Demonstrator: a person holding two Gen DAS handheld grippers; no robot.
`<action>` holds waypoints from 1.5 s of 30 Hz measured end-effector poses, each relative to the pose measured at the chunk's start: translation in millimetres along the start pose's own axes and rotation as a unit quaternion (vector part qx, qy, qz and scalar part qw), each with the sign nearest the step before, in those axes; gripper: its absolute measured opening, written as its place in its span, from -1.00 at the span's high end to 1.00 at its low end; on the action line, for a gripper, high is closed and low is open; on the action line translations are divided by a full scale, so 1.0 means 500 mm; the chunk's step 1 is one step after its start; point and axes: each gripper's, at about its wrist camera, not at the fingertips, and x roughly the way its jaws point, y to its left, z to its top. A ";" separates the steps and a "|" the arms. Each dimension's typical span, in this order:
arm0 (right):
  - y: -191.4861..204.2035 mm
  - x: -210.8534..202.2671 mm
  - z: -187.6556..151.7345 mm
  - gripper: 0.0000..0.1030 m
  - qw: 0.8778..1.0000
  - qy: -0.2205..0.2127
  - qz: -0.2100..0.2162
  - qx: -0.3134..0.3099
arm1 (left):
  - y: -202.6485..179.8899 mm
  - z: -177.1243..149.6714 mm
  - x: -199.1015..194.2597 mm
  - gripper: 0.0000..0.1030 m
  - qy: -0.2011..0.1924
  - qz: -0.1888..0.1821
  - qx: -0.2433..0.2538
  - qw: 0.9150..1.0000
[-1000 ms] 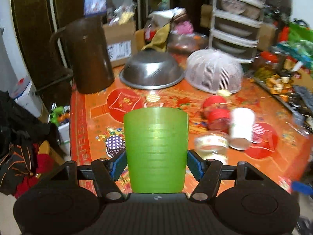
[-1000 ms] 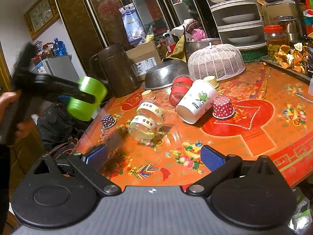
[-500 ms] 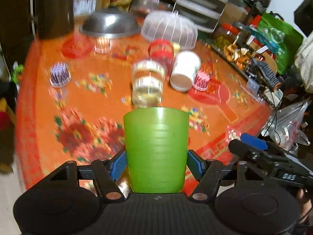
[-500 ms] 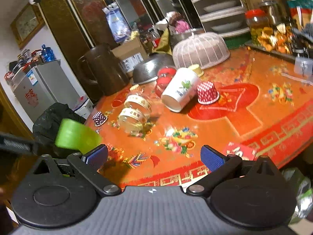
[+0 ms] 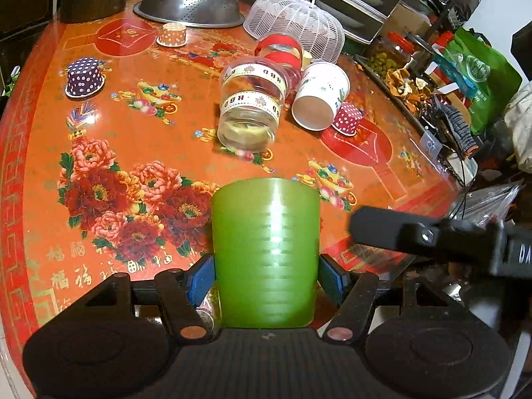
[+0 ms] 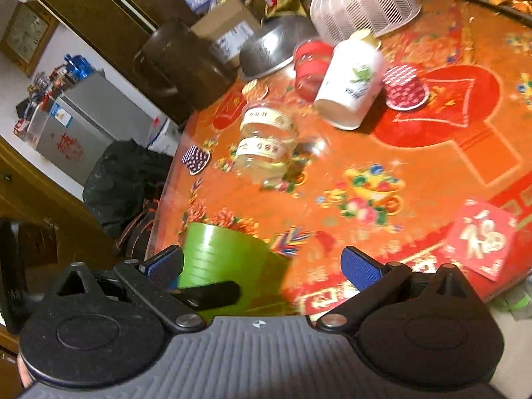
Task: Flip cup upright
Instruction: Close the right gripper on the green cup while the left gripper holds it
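The left gripper (image 5: 266,279) is clamped on the green cup (image 5: 266,256) above the table's (image 5: 166,153) near edge; the right gripper (image 6: 262,266) hangs spread apart beside it. Beyond the cup lies a clear jar (image 5: 252,109), a white paper cup (image 5: 321,99) right of it, then a steel colander (image 5: 189,3) farthest.
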 end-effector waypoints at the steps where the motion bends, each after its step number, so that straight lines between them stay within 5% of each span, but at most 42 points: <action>1: 0.005 0.008 0.006 -0.98 1.000 0.012 0.005 0.007 | 0.002 0.001 0.001 -0.35 -0.001 -0.002 -0.002 1.000; 10: 0.043 0.089 0.044 -0.98 0.995 0.093 -0.010 0.030 | 0.021 -0.002 -0.002 -0.35 -0.006 -0.025 -0.009 1.000; 16: 0.060 0.120 0.039 -0.75 0.993 0.113 -0.031 0.028 | 0.033 -0.005 -0.003 -0.35 -0.009 -0.039 -0.015 0.999; 26: 0.075 0.143 0.043 -0.52 0.992 0.113 -0.046 0.020 | 0.052 -0.007 -0.003 -0.35 -0.009 -0.062 -0.023 0.998; 38: 0.084 0.153 0.043 -0.49 0.994 0.103 -0.042 0.006 | 0.057 -0.010 -0.007 -0.36 -0.020 -0.061 -0.021 0.998; 45: 0.085 0.156 0.041 -0.48 0.994 0.102 -0.039 0.011 | 0.068 -0.031 -0.031 -0.54 -0.039 -0.078 -0.022 0.996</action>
